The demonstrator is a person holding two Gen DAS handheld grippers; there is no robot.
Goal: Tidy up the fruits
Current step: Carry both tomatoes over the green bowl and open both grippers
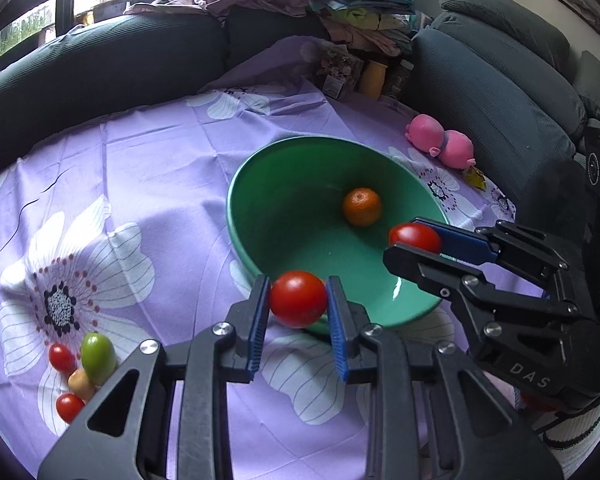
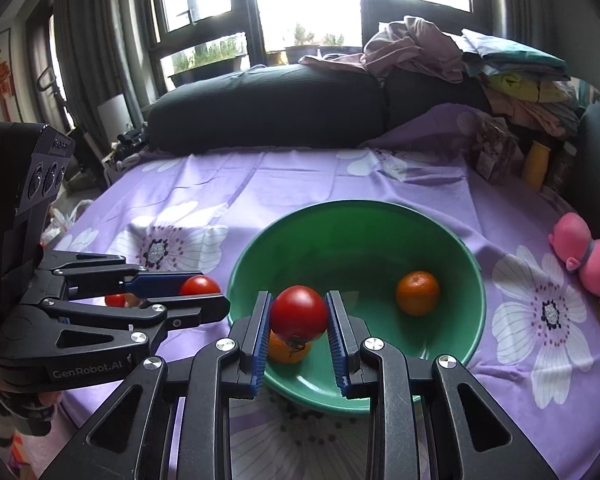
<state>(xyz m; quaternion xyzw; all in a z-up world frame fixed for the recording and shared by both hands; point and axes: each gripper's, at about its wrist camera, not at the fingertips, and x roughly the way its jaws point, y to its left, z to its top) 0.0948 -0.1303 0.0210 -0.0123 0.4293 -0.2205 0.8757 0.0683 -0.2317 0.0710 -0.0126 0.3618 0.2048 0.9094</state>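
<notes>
A green bowl (image 1: pixel 284 184) sits on the purple flowered cloth and holds an orange tangerine (image 1: pixel 362 206). The right wrist view shows the bowl (image 2: pixel 356 224), that tangerine (image 2: pixel 417 293) and a second orange fruit (image 2: pixel 288 350) partly hidden under the held tomato. My left gripper (image 1: pixel 299 300) is shut on a red tomato (image 1: pixel 298 298) just outside the bowl's near-left rim. My right gripper (image 2: pixel 299 314) is shut on a red tomato (image 2: pixel 299 312) over the bowl's near side. Each gripper also shows in the other's view: the right (image 1: pixel 414 242), the left (image 2: pixel 202 294).
Several small fruits lie at the left of the cloth: a green one (image 1: pixel 97 357), red ones (image 1: pixel 61 357) and a yellowish one (image 1: pixel 80 384). A pink pig toy (image 1: pixel 440 142) lies right of the bowl. Dark sofa cushions (image 2: pixel 268 108), piled clothes (image 2: pixel 420 52) and packets (image 2: pixel 496 152) stand behind.
</notes>
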